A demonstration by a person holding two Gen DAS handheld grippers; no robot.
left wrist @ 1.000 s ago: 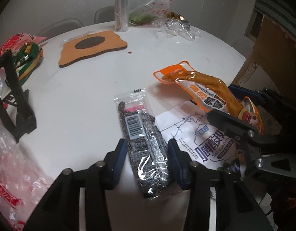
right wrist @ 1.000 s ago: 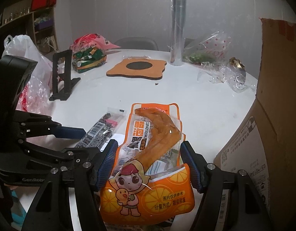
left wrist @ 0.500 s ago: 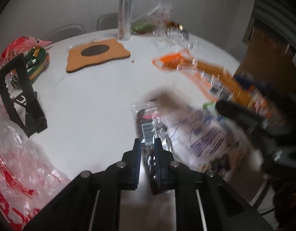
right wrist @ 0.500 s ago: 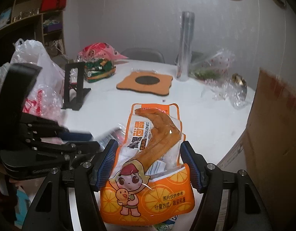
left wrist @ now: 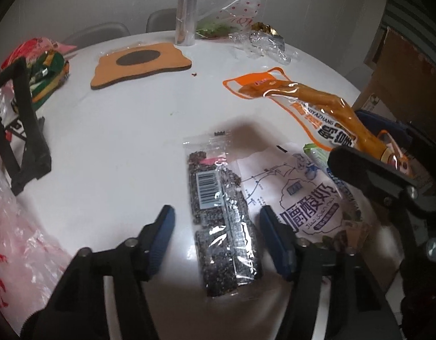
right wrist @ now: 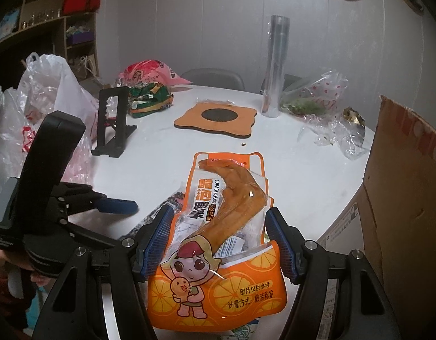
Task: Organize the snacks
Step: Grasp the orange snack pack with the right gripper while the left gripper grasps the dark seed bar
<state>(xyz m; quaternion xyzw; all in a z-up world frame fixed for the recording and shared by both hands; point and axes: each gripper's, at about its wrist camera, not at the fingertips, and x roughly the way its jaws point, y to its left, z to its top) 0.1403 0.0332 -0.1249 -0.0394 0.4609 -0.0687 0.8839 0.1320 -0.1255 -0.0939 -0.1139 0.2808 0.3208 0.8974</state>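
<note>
A clear pack of dark seed snack [left wrist: 223,215] lies on the white round table [left wrist: 118,130], between the spread fingers of my left gripper [left wrist: 218,235], which is open. A white yogurt snack bag [left wrist: 305,198] lies just right of it. My right gripper [right wrist: 220,240] is shut on an orange duck-wing pack [right wrist: 218,243], held above the table's edge; the pack also shows in the left wrist view [left wrist: 317,113]. The dark pack's end peeks out left of the orange pack in the right wrist view [right wrist: 161,212].
A cardboard box [right wrist: 402,212] stands at the right beyond the table edge. A black stand [left wrist: 19,124], plastic bags [right wrist: 33,107], a green snack pile [right wrist: 150,99], an orange coaster [left wrist: 138,65], a silver roll [right wrist: 274,65] and crumpled cellophane [right wrist: 331,124] are on or around the table.
My left gripper had closed on the dark seed pack half a second ago and has now opened, leaving the pack on the table. The right gripper rose slightly with the orange pack.
</note>
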